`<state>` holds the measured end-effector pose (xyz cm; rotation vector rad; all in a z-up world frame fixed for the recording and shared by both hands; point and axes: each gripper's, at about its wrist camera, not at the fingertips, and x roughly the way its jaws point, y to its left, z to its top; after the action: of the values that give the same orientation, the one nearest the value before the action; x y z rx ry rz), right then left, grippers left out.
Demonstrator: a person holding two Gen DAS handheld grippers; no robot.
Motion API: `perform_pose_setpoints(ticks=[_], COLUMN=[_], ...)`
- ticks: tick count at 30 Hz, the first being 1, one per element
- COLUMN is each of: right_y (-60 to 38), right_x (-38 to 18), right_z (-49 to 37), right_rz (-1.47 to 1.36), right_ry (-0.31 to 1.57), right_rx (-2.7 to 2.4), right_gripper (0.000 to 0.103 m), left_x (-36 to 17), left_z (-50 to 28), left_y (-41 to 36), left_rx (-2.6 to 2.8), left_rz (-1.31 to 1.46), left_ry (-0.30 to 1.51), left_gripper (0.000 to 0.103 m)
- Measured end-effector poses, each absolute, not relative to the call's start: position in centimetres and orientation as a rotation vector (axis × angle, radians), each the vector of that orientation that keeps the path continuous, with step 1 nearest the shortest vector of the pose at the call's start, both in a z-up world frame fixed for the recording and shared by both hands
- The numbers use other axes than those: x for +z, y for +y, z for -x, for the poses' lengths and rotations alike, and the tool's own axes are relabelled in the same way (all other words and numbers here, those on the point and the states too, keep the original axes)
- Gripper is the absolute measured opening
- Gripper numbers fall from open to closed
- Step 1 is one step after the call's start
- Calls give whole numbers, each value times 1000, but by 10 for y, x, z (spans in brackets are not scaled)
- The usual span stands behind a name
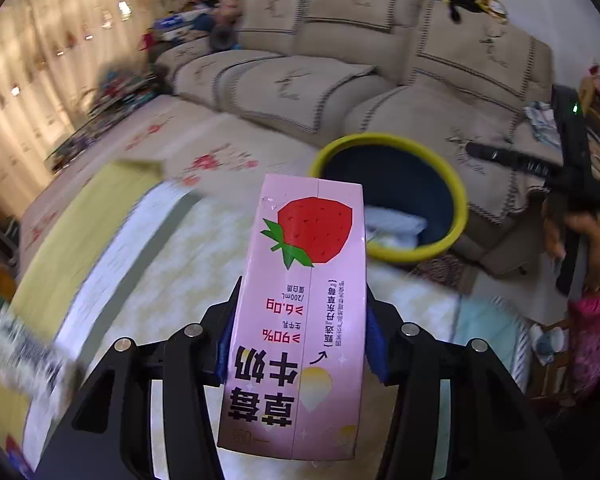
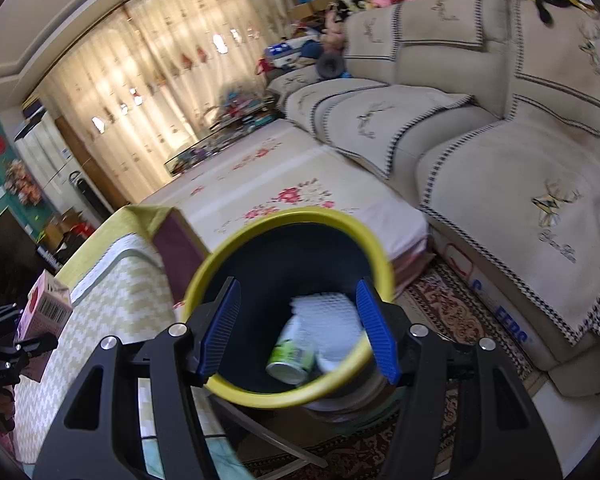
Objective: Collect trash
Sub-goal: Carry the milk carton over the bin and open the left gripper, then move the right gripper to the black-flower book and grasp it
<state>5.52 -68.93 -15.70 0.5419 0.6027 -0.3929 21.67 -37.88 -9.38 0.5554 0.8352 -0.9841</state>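
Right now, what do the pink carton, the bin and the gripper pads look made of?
Pink carton: coated paperboard, smooth with a slight sheen; printed faces, folded edges and a seam.
Bin: probably plastic; glossy yellow rim, dark matte inside.
Pads on the fingers: blue, finely ribbed, likely rubber or soft plastic; cannot tell which.

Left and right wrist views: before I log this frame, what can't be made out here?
- Left wrist view: the pink milk carton in the left gripper hides the near rim and part of the inside of the yellow-rimmed bin.
- Left wrist view: the table edge is motion-blurred.
- Right wrist view: the can and white trash in the bin are blurred; labels unreadable.
- Right wrist view: the right gripper hides the bin's base.
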Motion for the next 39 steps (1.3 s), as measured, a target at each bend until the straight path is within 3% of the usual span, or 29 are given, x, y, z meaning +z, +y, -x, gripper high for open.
perform_pose_setpoints(ticks=[11, 18, 20, 29, 39], right_y=[-741, -758, -760, -750, -717], right_x=[-176, -185, -187, -184, -170], right_z=[-9, 3, 5, -2, -22], right_rz=[-619, -655, -665, -660, -599], right_ry=[579, 579, 580, 580, 596], right_rx=[-495, -513, -515, -480, -426], right_gripper=[59, 61, 61, 61, 65], left_x=[-117, -152, -156, -117, -70], left_z=[-216, -232, -236, -231, -225], left_y=[-544, -603, -607, -551, -392], left_rx=[-1116, -1089, -1074, -1042, -910], left_rz=[-618, -610, -585, -465, -188], left_ry=[868, 938, 949, 858, 753], left_gripper=[51, 52, 63, 74, 84])
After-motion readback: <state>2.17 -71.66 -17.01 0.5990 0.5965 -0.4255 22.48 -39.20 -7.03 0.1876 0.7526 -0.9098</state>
